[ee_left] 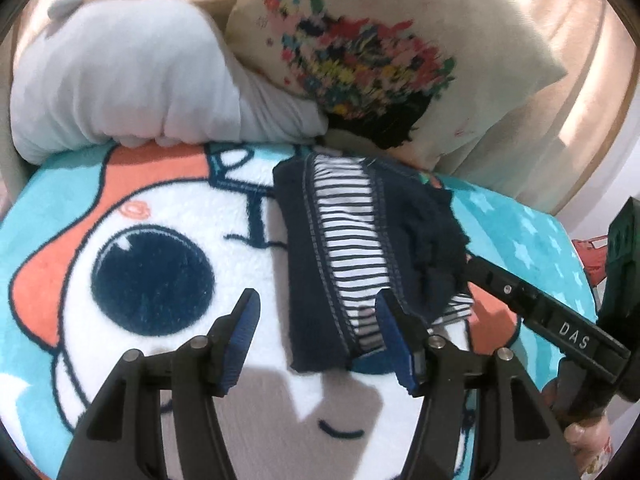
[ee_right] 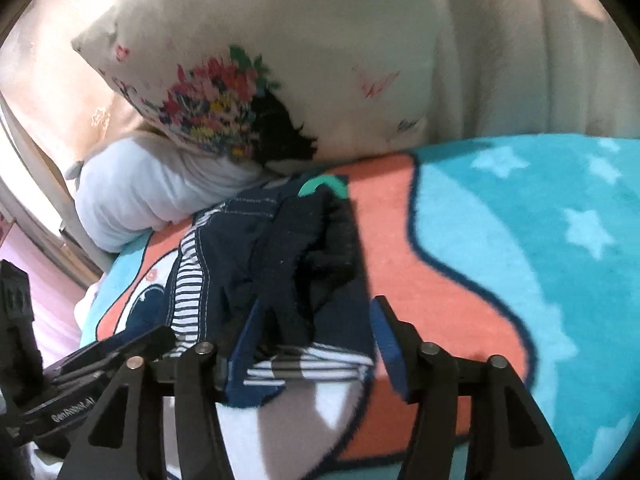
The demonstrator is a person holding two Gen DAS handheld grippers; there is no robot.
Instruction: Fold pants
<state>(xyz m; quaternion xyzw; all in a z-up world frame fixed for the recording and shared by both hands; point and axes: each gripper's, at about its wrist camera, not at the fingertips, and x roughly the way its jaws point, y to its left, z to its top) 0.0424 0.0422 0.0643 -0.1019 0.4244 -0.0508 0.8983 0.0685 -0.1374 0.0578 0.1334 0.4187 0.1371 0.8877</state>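
Note:
The navy pants (ee_left: 360,240) with a striped white lining lie folded into a small bundle on a cartoon blanket (ee_left: 140,240). My left gripper (ee_left: 318,334) is open; its jaws stand either side of the bundle's near left end, just above it. My right gripper (ee_right: 316,330) is open, its jaws either side of the bundle's (ee_right: 280,264) near right end. The right gripper's body also shows in the left wrist view (ee_left: 536,304), its tips hidden behind the pants. The left gripper's body shows at lower left in the right wrist view (ee_right: 100,364).
A floral cushion (ee_left: 380,48) and a grey-white pillow (ee_left: 120,80) lean at the back of the blanket. A beige curtain (ee_left: 580,100) hangs behind them. The blanket's turquoise starred part (ee_right: 540,240) stretches to the right.

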